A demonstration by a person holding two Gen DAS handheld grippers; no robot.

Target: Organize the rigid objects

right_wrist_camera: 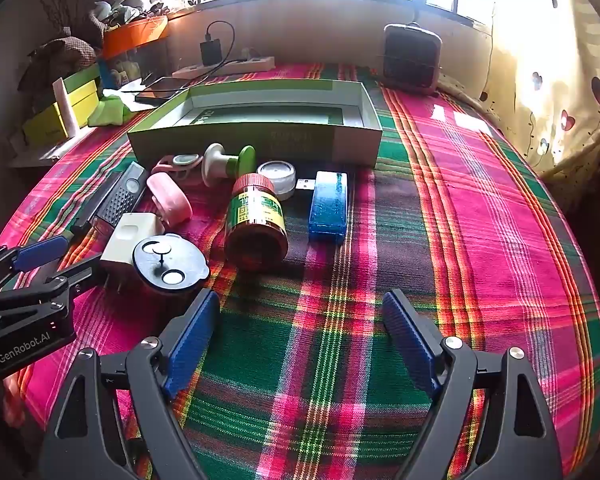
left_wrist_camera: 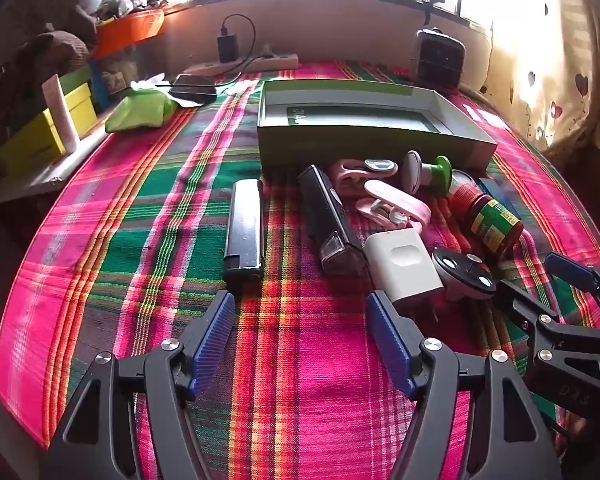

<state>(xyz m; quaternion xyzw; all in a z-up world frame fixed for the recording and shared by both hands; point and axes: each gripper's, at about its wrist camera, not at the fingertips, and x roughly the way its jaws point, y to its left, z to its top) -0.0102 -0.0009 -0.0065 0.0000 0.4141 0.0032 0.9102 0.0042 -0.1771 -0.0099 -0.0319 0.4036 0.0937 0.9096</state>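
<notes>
- We hold the left gripper [left_wrist_camera: 300, 336] over the near part of the bed [left_wrist_camera: 100, 264], which is covered in a pink and green plaid cloth; its blue fingers [left_wrist_camera: 214, 344] are spread wide with only cloth between them.
- Furthest left in the row of things lies a flat black bar [left_wrist_camera: 245, 228], alone, just beyond our left gripper's left finger.
- Next to it a black remote [left_wrist_camera: 332, 220] lies lengthwise, its near end touching a white plug adapter [left_wrist_camera: 404, 268].
- Beyond the adapter sit pink clips [left_wrist_camera: 396, 204] in a small heap, and behind them a white and green spool [right_wrist_camera: 226, 164] on its side.
- A round black lid [right_wrist_camera: 168, 262] rests against the adapter's right side, near our right gripper's left finger.
- A brown jar with a red cap [right_wrist_camera: 256, 220] lies on its side, cap pointing away from us, with a small white tub [right_wrist_camera: 277, 174] just behind it.
- A blue USB stick [right_wrist_camera: 329, 206] lies right of the jar, its metal plug pointing left beside the tub.
- An open green box [right_wrist_camera: 260, 136], shallow, stands behind the whole row, toward the far edge of the bed.
- Our right gripper [right_wrist_camera: 300, 340] hovers over the near cloth, fingers [right_wrist_camera: 410, 342] released and parted, nothing between them.
</notes>
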